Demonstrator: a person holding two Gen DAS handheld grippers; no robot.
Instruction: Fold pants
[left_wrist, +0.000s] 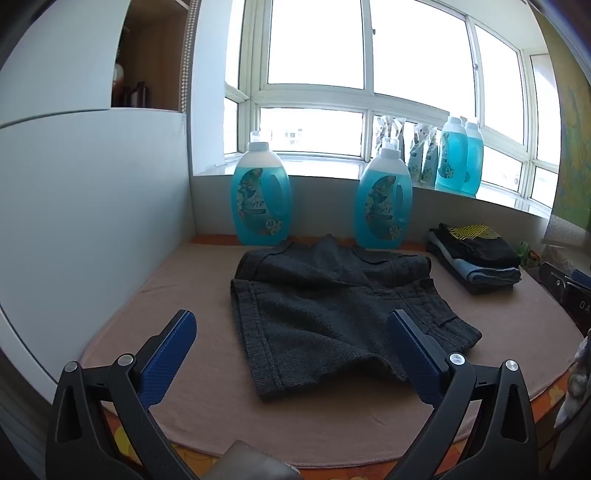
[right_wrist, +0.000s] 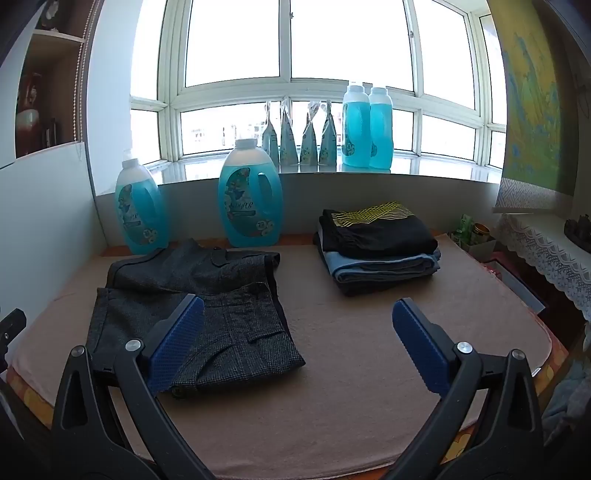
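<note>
Dark grey checked shorts lie spread flat on the beige mat, legs pointing left, waistband at the right. My left gripper hangs open just in front of them, blue pads wide apart with nothing between. In the right wrist view the same shorts lie at the left. My right gripper is open over bare mat to the right of the shorts; its left pad overlaps the waistband edge in the picture. I cannot tell whether it touches the cloth.
A stack of folded clothes, black with yellow pattern on top, sits at the back right. Two blue detergent bottles stand behind the shorts. More bottles and pouches line the window sill. A white wall panel borders the left.
</note>
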